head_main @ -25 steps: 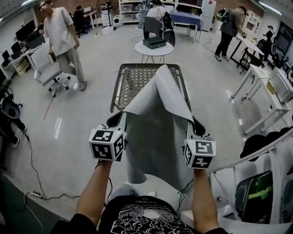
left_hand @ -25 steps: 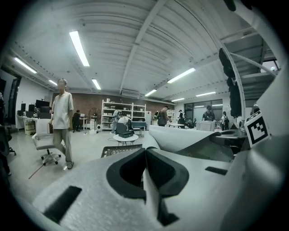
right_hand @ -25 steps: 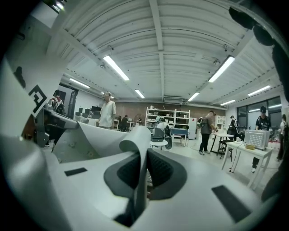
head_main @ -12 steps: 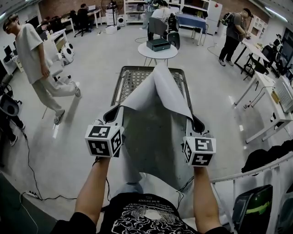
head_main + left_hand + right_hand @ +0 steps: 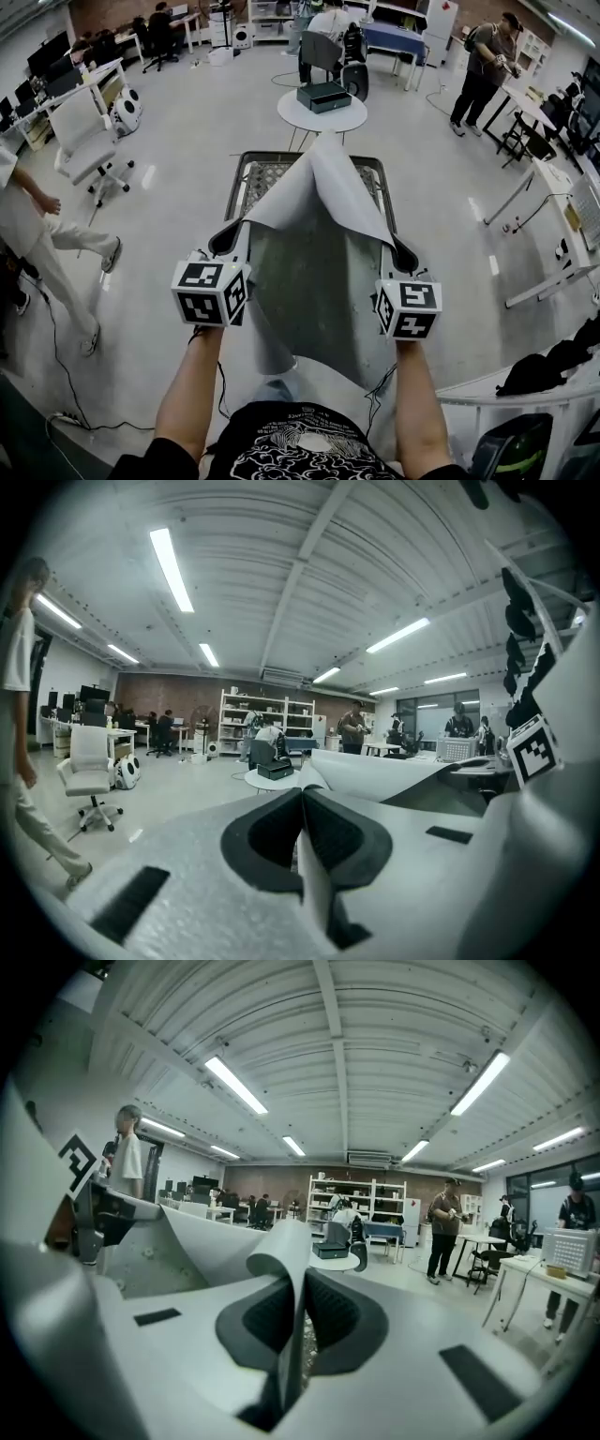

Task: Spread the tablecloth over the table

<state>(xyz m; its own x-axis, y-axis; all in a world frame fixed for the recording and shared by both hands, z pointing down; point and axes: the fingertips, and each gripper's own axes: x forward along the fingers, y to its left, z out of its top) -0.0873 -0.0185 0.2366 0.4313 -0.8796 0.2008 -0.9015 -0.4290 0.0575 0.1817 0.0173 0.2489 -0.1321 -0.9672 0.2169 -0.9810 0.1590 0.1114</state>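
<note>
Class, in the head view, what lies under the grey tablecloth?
Under the tablecloth stands the metal mesh table. Only its far end and side rails show. The cloth hides the near part of its top, so whether anything lies there cannot be seen.

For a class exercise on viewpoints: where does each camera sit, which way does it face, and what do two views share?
Head view: on the head, looking down at cloth, table; forearms, left gripper, right gripper show.
Left gripper view: rides it, faces across the room; jaws clamp cloth.
Right gripper view: likewise, clamping cloth.
Both share the round table.
</note>
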